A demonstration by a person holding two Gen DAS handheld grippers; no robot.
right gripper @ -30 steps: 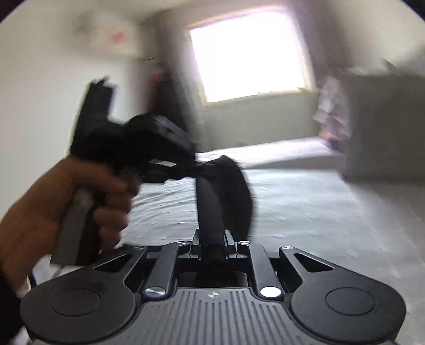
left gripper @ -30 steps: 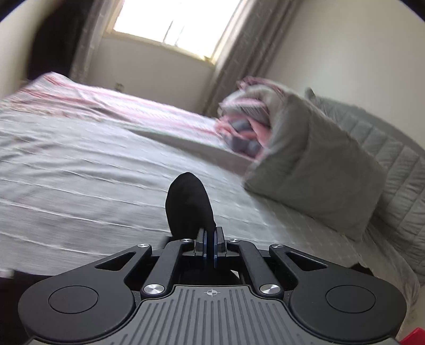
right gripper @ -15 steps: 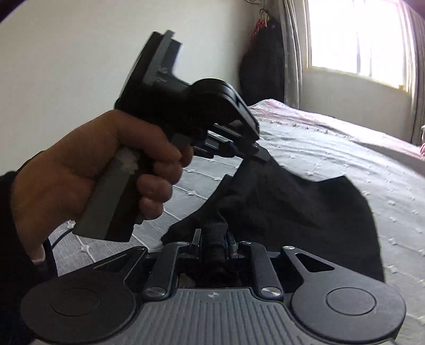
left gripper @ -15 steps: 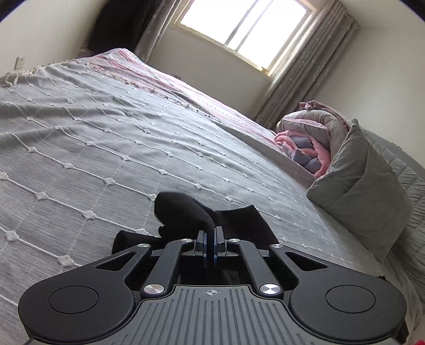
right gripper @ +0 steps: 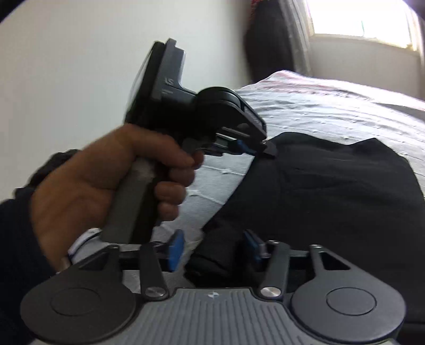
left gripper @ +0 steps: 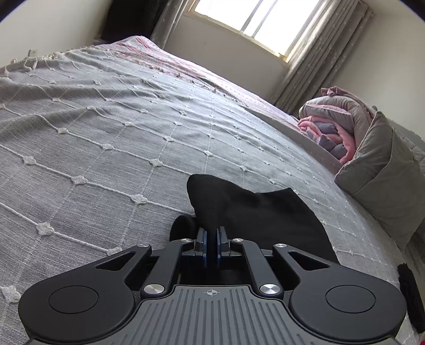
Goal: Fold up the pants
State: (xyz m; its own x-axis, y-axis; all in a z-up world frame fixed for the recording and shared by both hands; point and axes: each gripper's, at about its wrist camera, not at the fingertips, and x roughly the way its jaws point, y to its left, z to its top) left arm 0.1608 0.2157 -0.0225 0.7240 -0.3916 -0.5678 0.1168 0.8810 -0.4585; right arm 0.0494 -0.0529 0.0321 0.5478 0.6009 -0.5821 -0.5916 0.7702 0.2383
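Left wrist view: the left claw has its two blue-padded fingers drawn nearly together, with only a thin slit between them, pinching an edge of the black pants. The cloth rises in a rounded hump just ahead of the fingertips and spreads forward and to the right of the claw, lying on the bed. The bed's grey cover carries a white diamond stitch pattern with small knots. Far ahead and to the right of the claw sits a grey cushion, and just behind it a rolled bundle of pink and grey bedding. A window with a curtain beside it shows at the far end of the room.

Right wrist view: the right claw has its blue pads set well apart, and a bunched fold of the pants lies in the gap between them; whether either pad touches the cloth is hard to tell. The pants spread ahead and to the right of this claw across the bed. Ahead and to the left, the person's left hand grips the handle of the left claw, whose tip meets the upper edge of the pants. The picture is slightly blurred.
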